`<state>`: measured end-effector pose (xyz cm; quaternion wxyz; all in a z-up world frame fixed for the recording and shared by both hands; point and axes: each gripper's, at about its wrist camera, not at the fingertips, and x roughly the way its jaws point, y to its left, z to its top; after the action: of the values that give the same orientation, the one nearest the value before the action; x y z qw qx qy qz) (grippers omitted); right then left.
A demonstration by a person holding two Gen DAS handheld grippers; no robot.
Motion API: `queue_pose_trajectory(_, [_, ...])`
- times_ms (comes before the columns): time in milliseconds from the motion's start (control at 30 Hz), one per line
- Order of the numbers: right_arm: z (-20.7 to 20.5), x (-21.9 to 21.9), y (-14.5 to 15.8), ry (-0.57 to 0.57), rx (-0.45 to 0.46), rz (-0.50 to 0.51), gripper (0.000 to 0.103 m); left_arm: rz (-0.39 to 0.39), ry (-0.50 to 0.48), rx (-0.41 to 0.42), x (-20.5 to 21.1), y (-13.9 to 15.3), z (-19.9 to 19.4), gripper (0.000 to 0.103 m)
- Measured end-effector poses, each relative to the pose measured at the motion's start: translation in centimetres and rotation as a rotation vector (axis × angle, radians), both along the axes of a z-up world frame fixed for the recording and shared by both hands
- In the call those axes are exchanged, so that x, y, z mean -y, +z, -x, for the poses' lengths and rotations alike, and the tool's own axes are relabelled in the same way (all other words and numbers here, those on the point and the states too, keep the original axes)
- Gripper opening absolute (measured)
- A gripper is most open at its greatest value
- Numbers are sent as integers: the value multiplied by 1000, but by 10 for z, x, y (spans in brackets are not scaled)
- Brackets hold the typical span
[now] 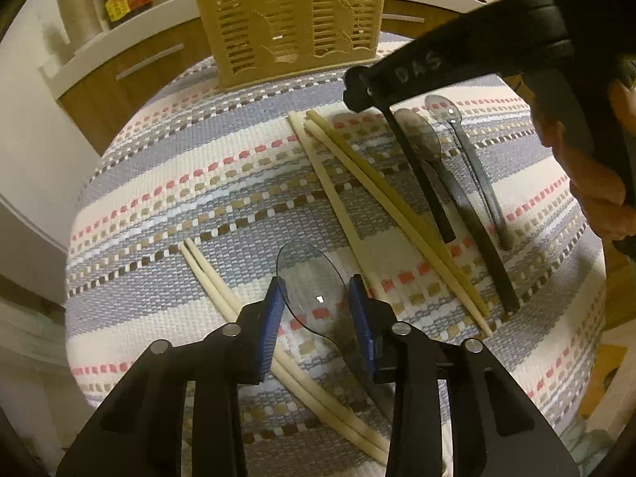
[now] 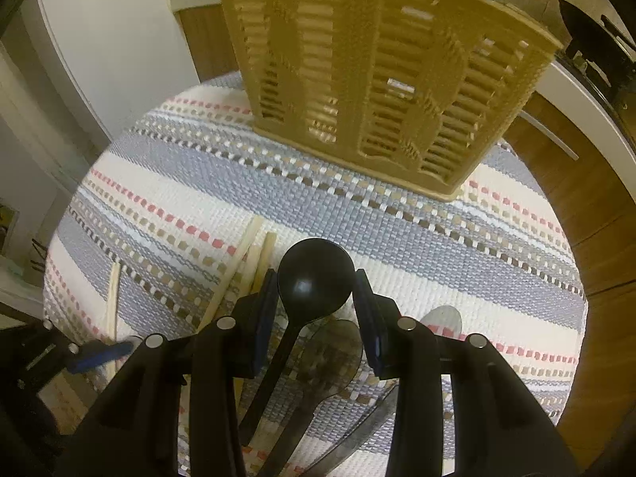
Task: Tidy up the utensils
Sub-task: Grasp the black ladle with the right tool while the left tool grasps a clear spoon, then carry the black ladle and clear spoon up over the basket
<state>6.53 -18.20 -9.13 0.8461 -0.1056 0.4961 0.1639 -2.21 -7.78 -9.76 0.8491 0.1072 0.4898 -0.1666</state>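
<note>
While each claw grips a spoon short of the basket (image 2: pixel 381 79), left claw (image 1: pixel 318 302) clear (image 1: pixel 306 286), right claw (image 2: pixel 316 298) black (image 2: pixel 314 278), either could snag its rim.

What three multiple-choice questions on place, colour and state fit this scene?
1. Where does the basket stand? A on the far side of the striped cloth; B on the floor; C in a drawer.
2. What colour is the spoon in the right hand-held gripper? A white; B black; C red.
3. The left hand-held gripper is: A empty; B shut on chopsticks; C shut on a clear spoon.
Answers: A, it stands on the cloth; B, its bowl is black; C, the clear spoon sits clamped in it.
</note>
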Motion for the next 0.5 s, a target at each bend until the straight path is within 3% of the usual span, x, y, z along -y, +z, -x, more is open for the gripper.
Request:
queue_pose_trajectory(67, [6,7,14,8,49,-21,35,22,5,22,-1,4,1,22])
queue_pose_trajectory(200, [22,18,44,38,159,-66,35,155,15,91,-14,26,-3,5])
queue_pose_trajectory(500, [38,42,109,38,365,-193,35,357,61,297,-46,91,-25,5])
